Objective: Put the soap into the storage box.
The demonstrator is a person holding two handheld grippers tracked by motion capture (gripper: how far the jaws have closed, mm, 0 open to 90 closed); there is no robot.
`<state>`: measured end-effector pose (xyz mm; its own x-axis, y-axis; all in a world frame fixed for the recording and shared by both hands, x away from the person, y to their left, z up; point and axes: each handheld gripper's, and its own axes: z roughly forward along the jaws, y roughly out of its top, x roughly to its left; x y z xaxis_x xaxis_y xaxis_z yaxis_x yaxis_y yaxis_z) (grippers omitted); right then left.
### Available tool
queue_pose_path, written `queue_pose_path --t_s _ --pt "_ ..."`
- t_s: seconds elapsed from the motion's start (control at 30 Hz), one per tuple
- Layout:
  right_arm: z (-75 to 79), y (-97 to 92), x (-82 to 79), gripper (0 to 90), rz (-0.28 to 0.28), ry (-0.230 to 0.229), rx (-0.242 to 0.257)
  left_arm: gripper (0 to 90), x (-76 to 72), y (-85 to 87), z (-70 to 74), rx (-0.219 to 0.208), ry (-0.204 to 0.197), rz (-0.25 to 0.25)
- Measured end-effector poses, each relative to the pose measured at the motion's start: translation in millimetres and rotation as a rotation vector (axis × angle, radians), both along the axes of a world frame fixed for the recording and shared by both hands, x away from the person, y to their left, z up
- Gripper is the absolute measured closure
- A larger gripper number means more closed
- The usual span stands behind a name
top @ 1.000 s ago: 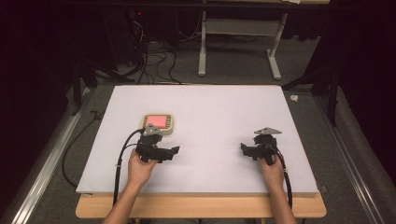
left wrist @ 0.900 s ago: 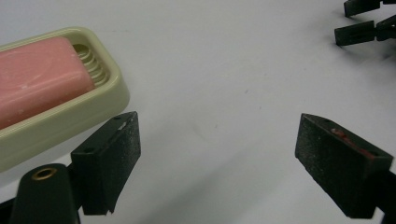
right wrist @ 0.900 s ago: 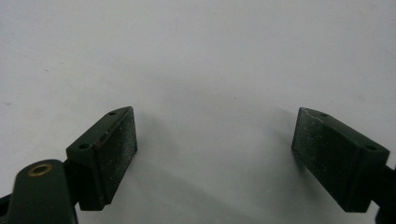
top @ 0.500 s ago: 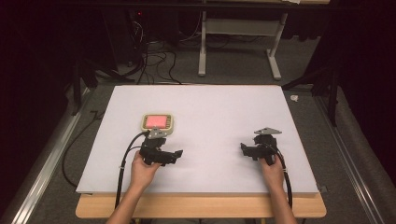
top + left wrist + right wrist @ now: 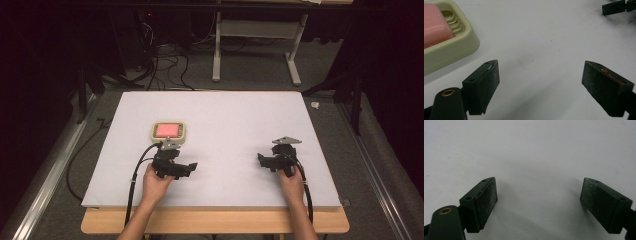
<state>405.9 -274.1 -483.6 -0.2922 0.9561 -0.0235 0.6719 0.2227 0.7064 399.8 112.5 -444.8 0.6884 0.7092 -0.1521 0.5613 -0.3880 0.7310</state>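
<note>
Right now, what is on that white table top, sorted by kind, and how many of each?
Soap dish, cream-coloured: 1
Pink soap bar, lying in the dish: 1
Hand-held grippers, black, jaws open: 2 (left gripper, right gripper)
Total: 4

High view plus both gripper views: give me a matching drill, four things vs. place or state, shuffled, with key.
Things:
1. soap dish
2. soap bar
3. left gripper
4. right gripper

Places or states:
A. pink, lying in the cream tray
B. jaws open, over bare white tabletop, nothing between them
C. cream, on the table just beyond the left hand
D. jaws open, with the cream tray close by at its side

Pairs: 1-C, 2-A, 3-D, 4-B
</note>
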Motion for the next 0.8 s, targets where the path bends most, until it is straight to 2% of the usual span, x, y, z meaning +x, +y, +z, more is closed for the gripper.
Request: queue_pose_path --t_s 0.8 --pt "0.0 0.1 -0.1 14.7 0.000 0.000 0.000 15.8 6.8 -10.9 -21.3 0.047 0.005 -0.003"
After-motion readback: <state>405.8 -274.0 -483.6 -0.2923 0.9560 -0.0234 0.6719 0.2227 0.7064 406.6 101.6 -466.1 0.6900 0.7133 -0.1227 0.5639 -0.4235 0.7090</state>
